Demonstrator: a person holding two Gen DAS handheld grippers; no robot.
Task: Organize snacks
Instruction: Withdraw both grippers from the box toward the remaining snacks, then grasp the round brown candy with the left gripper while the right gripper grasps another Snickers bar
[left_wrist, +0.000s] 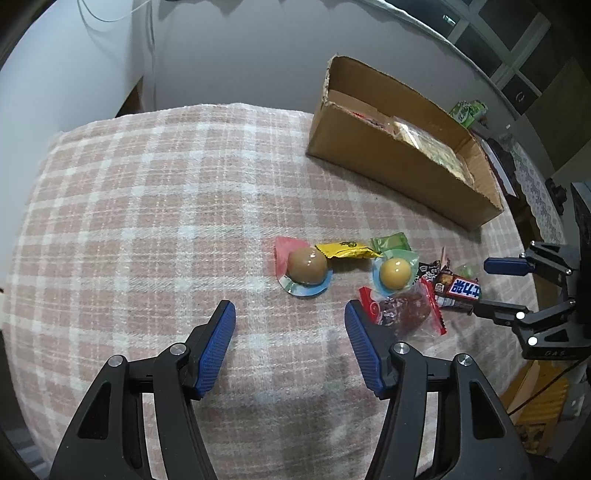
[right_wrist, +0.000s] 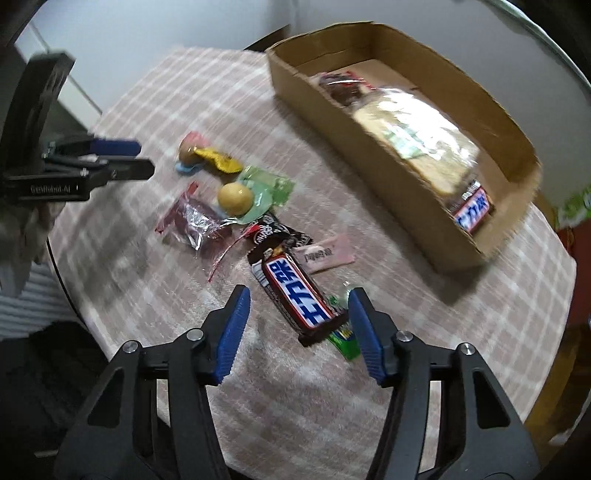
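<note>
Loose snacks lie on the checked cloth: a brown jelly cup (left_wrist: 307, 265), a yellow packet (left_wrist: 345, 250), a yellow jelly cup (left_wrist: 396, 273) (right_wrist: 235, 199), a red clear packet (left_wrist: 406, 312) (right_wrist: 195, 223) and a chocolate bar (left_wrist: 460, 291) (right_wrist: 297, 295). A cardboard box (left_wrist: 388, 162) (right_wrist: 369, 147) holds several snacks. My left gripper (left_wrist: 290, 314) is open and empty, just short of the brown jelly cup. My right gripper (right_wrist: 299, 299) is open, its jaws either side of the chocolate bar's near end, a little above it; it shows from the side in the left view (left_wrist: 484, 286).
A pink packet (right_wrist: 327, 254), a dark packet (right_wrist: 273, 232) and a green packet (right_wrist: 343, 338) lie by the bar. The table edge runs close on the right (left_wrist: 532, 266). The left gripper shows at the left of the right view (right_wrist: 142, 158).
</note>
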